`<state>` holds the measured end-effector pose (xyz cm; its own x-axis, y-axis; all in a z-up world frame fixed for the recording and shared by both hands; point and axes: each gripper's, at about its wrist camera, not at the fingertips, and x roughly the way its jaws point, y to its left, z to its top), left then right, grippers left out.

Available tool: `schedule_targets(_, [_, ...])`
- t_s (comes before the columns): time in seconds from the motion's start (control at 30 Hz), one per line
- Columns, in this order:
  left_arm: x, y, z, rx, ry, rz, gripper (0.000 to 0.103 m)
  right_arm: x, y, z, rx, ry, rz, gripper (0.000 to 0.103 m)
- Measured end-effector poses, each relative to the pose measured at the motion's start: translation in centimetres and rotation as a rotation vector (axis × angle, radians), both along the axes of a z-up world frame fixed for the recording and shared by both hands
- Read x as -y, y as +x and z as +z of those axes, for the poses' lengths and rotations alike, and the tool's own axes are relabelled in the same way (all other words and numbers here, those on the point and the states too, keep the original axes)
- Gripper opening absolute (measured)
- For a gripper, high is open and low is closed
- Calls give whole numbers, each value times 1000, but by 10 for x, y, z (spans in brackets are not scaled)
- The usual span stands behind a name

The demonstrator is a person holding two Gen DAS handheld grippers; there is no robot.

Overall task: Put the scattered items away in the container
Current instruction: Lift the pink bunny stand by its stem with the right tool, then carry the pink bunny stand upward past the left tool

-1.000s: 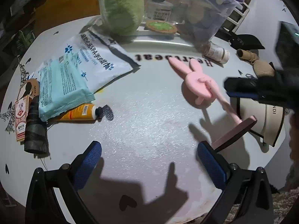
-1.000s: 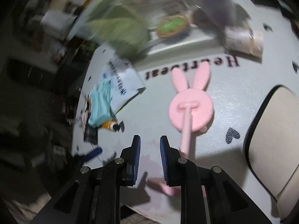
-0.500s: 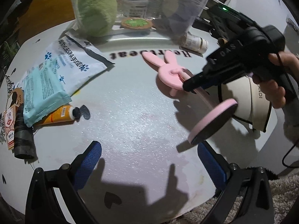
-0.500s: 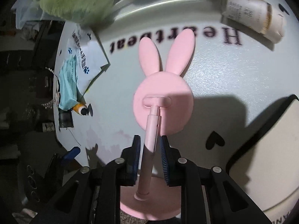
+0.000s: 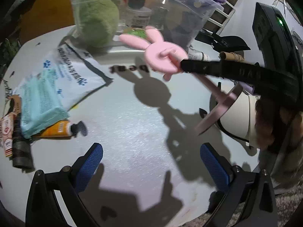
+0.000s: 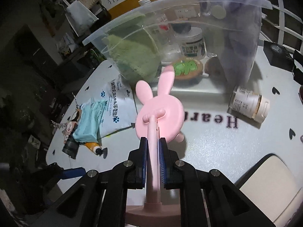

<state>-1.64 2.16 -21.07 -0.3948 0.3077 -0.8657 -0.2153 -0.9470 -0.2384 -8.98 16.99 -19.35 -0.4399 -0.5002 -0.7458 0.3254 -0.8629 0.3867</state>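
Observation:
My right gripper (image 6: 153, 143) is shut on the stem of a pink bunny-eared stand (image 6: 159, 111) and holds it in the air, ears pointing at the clear plastic bin (image 6: 189, 5). In the left wrist view the pink stand (image 5: 161, 56) hangs above the white table in front of the bin (image 5: 170, 0), held by the right gripper (image 5: 183, 66). My left gripper (image 5: 149, 160) is open and empty, low over the near part of the table. The bin holds a green plush (image 6: 134, 60), a purple plush (image 6: 240, 43) and jars.
On the table's left lie a teal wipes pack (image 5: 39, 102), a white pouch (image 5: 73, 71), an orange tube (image 5: 60, 129) and a dark roll (image 5: 19, 149). A white bottle (image 6: 248, 104) lies right of the bin. A cream object (image 6: 269, 185) sits at the right edge.
The right gripper has lifted the pink stand off the table and carried it up toward the bin. The left gripper has stayed open in place.

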Motion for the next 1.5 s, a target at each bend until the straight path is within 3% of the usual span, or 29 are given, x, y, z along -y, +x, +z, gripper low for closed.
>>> schedule_targets(0.27, [-35, -7, -27, 37, -18, -69, 103, -12, -5, -8, 104, -162, -103, 14])
schedule_targets(0.57, [-17, -29, -48, 87, 19, 69, 103, -18, 9, 18, 73, -180, -31, 14])
schedule_targets(0.67, [-10, -36, -57, 101, 23, 105, 103, -16, 18, 22, 57, -138, 14, 14])
schedule_targets(0.87, [-26, -38, -58, 21, -97, 35, 103, -12, 32, 24, 19, -26, 70, 14])
schedule_targets(1.13, [-29, -47, -74, -65, -246, 10, 103, 0, 52, 27, -108, 210, 135, 14])
schedule_targets(1.33, [-27, -36, -71, -118, -307, -35, 103, -8, 52, 14, -73, 198, 98, 14])
schedule_targets(1.5, [5, -29, -72, -70, -275, 47, 103, 0, 65, 8, -74, 234, 138, 14])
